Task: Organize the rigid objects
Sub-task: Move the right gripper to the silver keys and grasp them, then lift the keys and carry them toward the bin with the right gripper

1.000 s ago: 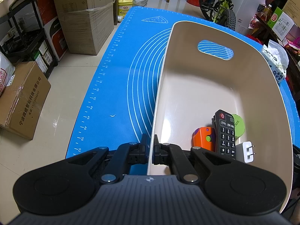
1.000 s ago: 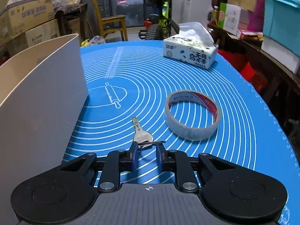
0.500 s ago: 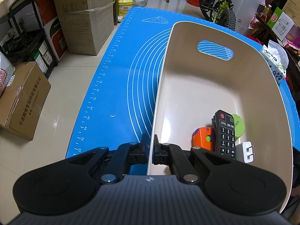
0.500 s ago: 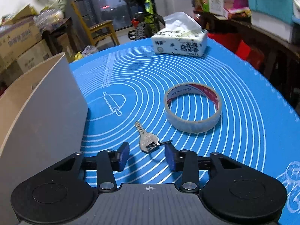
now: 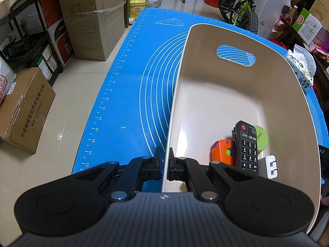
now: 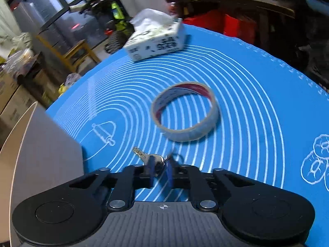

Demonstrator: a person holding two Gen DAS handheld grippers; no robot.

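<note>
right wrist view: right tongs (image 6: 160,169), low over the blue mat (image 6: 257,107) on the desk. jaws closing, with the bow of the key (image 6: 151,158) between the two blue pads; picture is blurred and contact with the pads cannot be told. key lies flat on the mat, silver, small, with a thin wire ring (image 6: 176,156) at the bow end, just right of the tongs' tips. long axis runs from the tongs away and to the left; the toothed blade points toward the upper left, at the rolling-pin drawing on the mat. tape roll (image 6: 185,112), pale with a red inner core, lies flat beyond the key, near but apart. tissue box (image 6: 155,41), white with black print, sits farther back on the mat. grey outer wall of the bin (image 6: 47,154) stands just left of the key.

left wrist view: left tongs (image 5: 163,160), clenched on the near left rim of the cream bin (image 5: 205,94), one finger outside the wall, one inside. bin is oblong, with a handle cut-out in the far wall. contents, all at the near right end: black remote control (image 5: 247,147), lengthwise away from the camera, red button at the far end; orange and purple toy (image 5: 223,151) touching its left side; green round tin (image 5: 261,138) partly under its right side; white plug adapter (image 5: 270,165), prongs pointing right.
</note>
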